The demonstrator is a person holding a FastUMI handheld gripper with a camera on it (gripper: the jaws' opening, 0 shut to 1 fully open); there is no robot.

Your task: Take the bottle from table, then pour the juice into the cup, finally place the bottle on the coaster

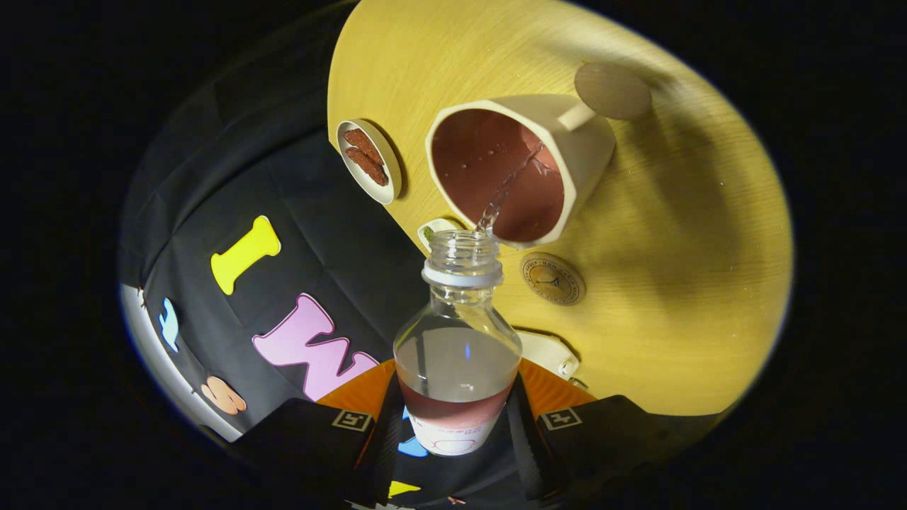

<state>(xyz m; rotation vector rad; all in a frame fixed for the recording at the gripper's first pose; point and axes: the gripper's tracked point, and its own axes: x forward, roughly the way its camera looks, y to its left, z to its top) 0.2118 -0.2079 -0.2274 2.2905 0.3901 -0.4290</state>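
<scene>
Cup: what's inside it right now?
A thin stream from the bottle, held in the hand-held gripper, runs into the cup. Droplets dot its reddish inner wall; the liquid level cannot be made out.

We see the bottle (457, 347) held between both fingers of the gripper (455, 425); it is clear, with a white ring under its neck, a white label with a dark red band, and clear liquid running out. Just beyond its mouth the cup (524, 166) is cream outside and dark red-brown inside. The table (673, 283) under the cup has a pale yellow wood grain. Beside the cup, a tan round coaster (553, 279) carries a darker printed emblem, and a white dish (370, 161) holds reddish-brown pieces.
</scene>
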